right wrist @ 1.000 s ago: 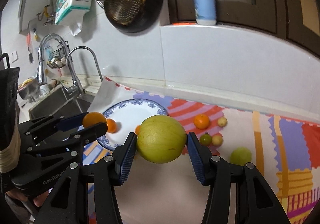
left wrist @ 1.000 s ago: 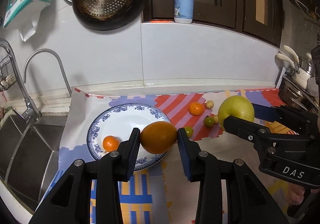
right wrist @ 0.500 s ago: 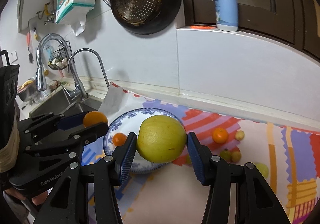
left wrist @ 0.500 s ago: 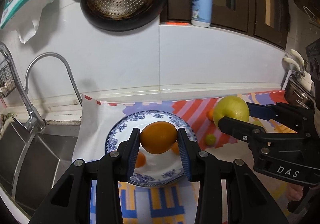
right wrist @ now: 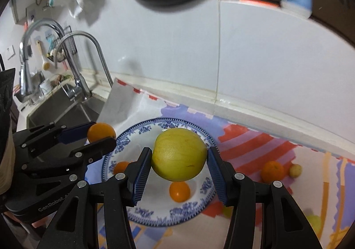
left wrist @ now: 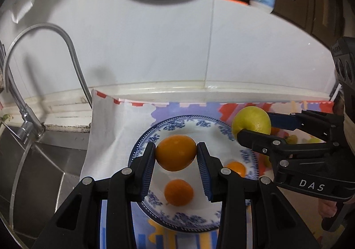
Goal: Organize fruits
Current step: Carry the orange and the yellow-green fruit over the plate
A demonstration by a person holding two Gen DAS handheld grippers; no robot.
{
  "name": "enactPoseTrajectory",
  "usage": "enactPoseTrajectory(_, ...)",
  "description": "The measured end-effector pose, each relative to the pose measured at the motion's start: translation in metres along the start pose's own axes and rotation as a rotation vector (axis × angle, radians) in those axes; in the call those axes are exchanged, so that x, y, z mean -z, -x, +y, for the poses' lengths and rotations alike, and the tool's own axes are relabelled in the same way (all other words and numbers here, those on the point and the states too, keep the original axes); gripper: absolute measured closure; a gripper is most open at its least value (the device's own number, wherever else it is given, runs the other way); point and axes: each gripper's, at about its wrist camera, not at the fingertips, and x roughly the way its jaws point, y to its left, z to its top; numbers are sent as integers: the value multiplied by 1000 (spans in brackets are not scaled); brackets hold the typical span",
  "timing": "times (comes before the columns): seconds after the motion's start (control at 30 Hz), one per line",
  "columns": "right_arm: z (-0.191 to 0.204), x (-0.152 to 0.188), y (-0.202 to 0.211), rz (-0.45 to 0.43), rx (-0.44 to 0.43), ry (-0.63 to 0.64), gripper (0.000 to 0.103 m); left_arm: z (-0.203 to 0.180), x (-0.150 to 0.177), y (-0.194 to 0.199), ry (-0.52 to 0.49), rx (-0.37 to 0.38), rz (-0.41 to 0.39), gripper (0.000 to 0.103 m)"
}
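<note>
My left gripper point(left wrist: 175, 153) is shut on a large orange point(left wrist: 176, 152) and holds it above the blue-and-white plate point(left wrist: 177, 124). My right gripper point(right wrist: 179, 161) is shut on a big yellow-green fruit point(right wrist: 179, 156) and holds it above the same plate point(right wrist: 190, 211). Two small oranges point(left wrist: 178, 192) point(left wrist: 236, 168) lie on the plate. In the right wrist view the left gripper with its orange point(right wrist: 101, 132) is at the plate's left edge. In the left wrist view the right gripper with the yellow-green fruit point(left wrist: 251, 122) is at the plate's right rim.
A small orange point(right wrist: 272, 171), a pale small fruit point(right wrist: 295, 170) and green fruits point(right wrist: 314, 223) lie on the patterned mat point(right wrist: 255, 135) right of the plate. A sink point(left wrist: 33, 169) with a tap point(left wrist: 44, 33) is to the left. A tiled wall rises behind.
Both grippers have moved forward and left with their fruits, and both now hang over the plate. The plate looks larger and closer.
</note>
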Motion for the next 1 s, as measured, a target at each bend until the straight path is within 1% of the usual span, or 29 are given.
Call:
enactPoseTrajectory(0.33,-6,-2,-63,105,-2,-3,51,17,4,-55,6,8,109,66)
enactPoseTrajectory(0.47,-10,1,-80,146,0,-15,51,21,5,-70,8,12,137,65)
enactPoseTrajectory(0.67,-13,2,-89,168,1,-15,51,23,6,-85,13,23,175,66)
enactPoseTrajectory(0.87,-12,3,-92,178,0,-7,51,23,7,-91,12,26,191,65)
enactPoseTrajectory(1.0,-13,3,-94,178,1,-8,51,24,9,-94,29,29,199,65)
